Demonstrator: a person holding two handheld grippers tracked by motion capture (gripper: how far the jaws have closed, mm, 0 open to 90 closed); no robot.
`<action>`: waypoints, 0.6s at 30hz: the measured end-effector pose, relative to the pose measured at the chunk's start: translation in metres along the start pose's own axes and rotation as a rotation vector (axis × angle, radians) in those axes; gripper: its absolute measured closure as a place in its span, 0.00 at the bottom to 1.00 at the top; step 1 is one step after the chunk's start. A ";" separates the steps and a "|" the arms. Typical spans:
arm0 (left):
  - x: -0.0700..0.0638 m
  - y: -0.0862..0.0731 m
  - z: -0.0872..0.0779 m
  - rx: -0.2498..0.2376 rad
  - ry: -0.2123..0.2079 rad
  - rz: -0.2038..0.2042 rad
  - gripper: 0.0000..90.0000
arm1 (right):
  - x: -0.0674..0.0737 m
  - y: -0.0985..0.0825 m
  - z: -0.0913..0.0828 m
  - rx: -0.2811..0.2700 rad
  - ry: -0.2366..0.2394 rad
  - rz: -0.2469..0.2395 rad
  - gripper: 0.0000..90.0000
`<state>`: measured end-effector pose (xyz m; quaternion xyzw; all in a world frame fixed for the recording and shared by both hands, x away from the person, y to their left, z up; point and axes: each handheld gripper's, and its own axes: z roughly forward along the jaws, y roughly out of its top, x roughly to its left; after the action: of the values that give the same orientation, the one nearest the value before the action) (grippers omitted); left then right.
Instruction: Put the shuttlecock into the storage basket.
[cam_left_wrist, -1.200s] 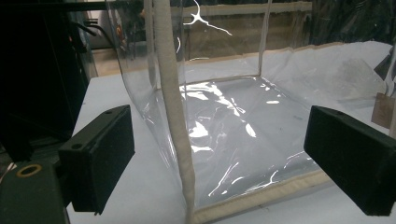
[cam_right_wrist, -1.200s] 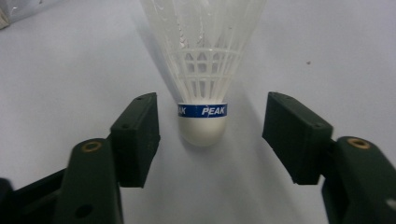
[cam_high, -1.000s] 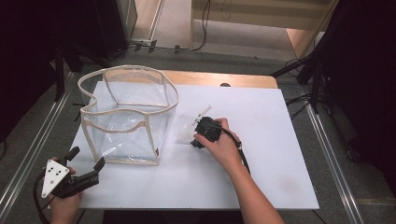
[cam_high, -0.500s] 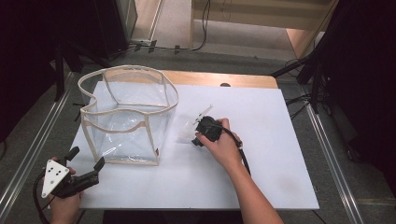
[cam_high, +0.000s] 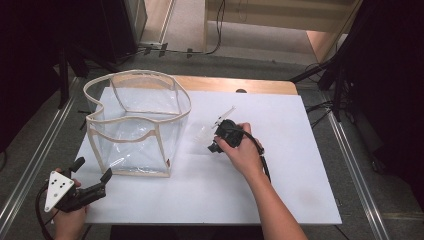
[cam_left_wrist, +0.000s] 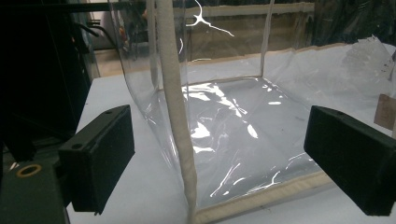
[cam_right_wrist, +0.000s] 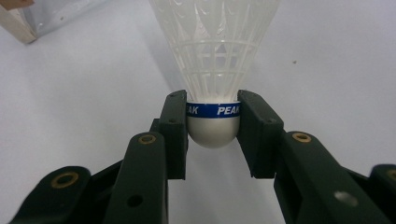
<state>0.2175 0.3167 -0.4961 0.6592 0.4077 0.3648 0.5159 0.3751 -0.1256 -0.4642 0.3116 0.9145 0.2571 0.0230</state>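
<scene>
I have the shuttlecock (cam_right_wrist: 212, 70) pinched by its cork in my right gripper (cam_right_wrist: 212, 126), my left gripper (cam_left_wrist: 219, 163) gaping wide near the clear bag (cam_high: 135, 120), nothing bagged yet.

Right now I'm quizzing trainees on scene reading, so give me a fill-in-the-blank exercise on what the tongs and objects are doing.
1. The right tongs are shut on a white ____.
2. The blue band on its cork reads ____.
3. The left tongs stand ____, facing the clear bag.
4. The bag stands on a ____ board.

Missing words: shuttlecock; PEAK; open; white
</scene>
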 end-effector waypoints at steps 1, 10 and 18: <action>0.000 0.000 0.000 0.000 0.000 0.000 0.10 | 0.000 0.001 -0.002 0.000 -0.001 -0.001 0.70; 0.001 0.000 0.000 -0.004 0.001 -0.009 0.10 | -0.006 0.002 -0.019 -0.014 -0.001 -0.011 0.70; 0.001 0.000 0.000 -0.005 0.002 -0.011 0.10 | -0.007 0.008 -0.033 -0.025 -0.006 -0.020 0.70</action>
<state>0.2175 0.3179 -0.4960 0.6552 0.4110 0.3636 0.5191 0.3784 -0.1397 -0.4326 0.3029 0.9142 0.2674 0.0323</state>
